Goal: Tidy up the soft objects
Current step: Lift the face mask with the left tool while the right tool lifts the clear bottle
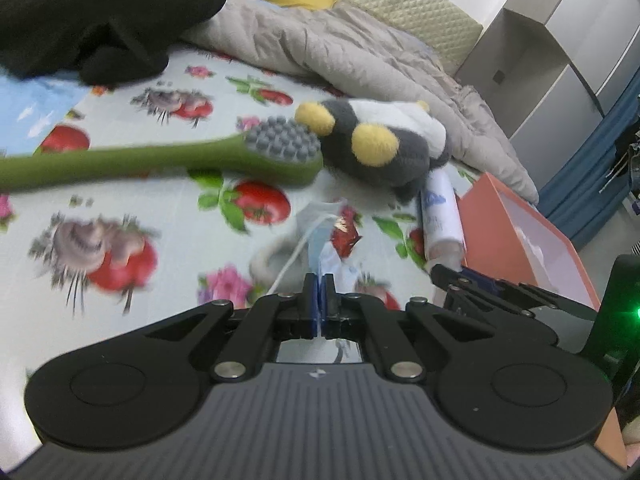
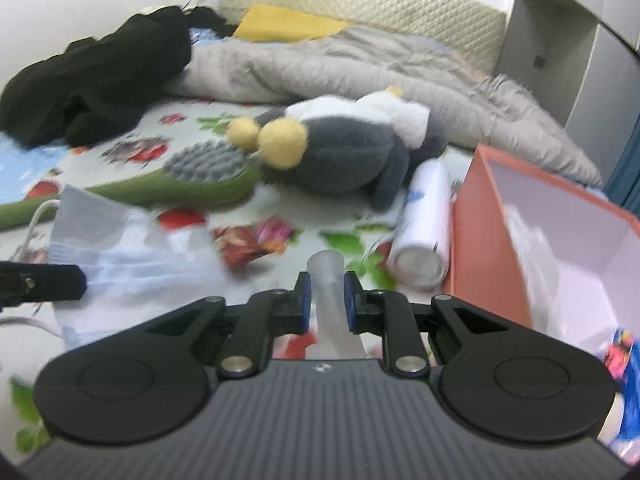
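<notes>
Left gripper [image 1: 319, 280] pinched tight on pale blue face mask [image 2: 120, 236], lifted over floral sheet [image 1: 160, 208]. Right gripper [image 2: 326, 284] clamped narrowly around clear plastic tube [image 2: 327, 280], beside orange box [image 2: 476, 240].

The left tongs [image 1: 319, 294] are pinching a pale blue face mask [image 1: 320, 240] between closed fingers above the flowered bed sheet [image 1: 168, 208]. Ahead, a green brush [image 1: 168, 158] with grey bristles is lying just beside a grey plush penguin [image 1: 380, 140]. A white spray can [image 1: 440, 216] is resting against an orange box [image 1: 532, 236].
</notes>
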`<state>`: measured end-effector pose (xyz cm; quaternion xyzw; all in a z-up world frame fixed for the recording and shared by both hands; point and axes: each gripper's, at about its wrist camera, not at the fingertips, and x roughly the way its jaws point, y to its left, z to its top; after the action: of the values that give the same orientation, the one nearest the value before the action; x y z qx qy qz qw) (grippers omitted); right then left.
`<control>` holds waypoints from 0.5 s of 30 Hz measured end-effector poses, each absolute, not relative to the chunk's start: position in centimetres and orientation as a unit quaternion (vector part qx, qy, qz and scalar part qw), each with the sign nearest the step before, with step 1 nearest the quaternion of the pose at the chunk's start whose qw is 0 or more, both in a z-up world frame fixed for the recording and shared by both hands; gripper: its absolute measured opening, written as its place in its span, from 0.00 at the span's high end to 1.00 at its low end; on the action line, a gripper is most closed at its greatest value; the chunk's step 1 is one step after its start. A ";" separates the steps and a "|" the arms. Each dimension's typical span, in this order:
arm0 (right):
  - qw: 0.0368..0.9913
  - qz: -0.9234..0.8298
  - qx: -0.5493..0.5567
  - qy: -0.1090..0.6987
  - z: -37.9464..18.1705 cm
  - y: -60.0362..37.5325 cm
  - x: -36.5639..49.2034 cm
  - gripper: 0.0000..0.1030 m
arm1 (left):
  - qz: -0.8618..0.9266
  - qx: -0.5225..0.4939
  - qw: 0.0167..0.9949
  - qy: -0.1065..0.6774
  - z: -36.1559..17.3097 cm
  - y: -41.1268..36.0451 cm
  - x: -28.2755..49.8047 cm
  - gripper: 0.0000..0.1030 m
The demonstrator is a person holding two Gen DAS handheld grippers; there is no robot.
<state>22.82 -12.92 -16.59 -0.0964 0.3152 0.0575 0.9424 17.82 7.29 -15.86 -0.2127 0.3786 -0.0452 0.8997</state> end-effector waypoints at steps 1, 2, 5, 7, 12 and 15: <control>0.940 0.064 -0.094 0.321 -16.7 -12.9 22.1 0.80 | -0.046 -0.216 0.898 0.382 -15.9 7.3 16.9 0.98; 0.938 0.070 -0.093 0.326 -16.8 -12.9 21.5 0.80 | -0.046 -0.216 0.897 0.384 -16.0 7.2 16.2 0.98; 0.933 0.082 -0.092 0.339 -17.1 -12.8 19.5 0.79 | -0.043 -0.216 0.891 0.396 -16.3 7.1 13.7 0.98; 0.927 0.092 -0.082 0.354 -17.3 -12.9 18.5 0.79 | -0.040 -0.217 0.887 0.406 -16.7 7.1 12.1 0.98; 0.915 0.111 -0.071 0.380 -18.2 -12.9 16.3 0.76 | -0.041 -0.218 0.871 0.438 -18.1 7.3 9.6 0.98; 0.911 0.121 -0.068 0.388 -18.7 -13.1 15.5 0.75 | -0.034 -0.216 0.866 0.451 -18.6 7.6 8.7 0.97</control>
<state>15.51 -13.15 -18.68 -0.0681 0.3880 0.1211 0.9111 8.73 7.58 -18.59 -0.2155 0.4505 -0.0343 0.8657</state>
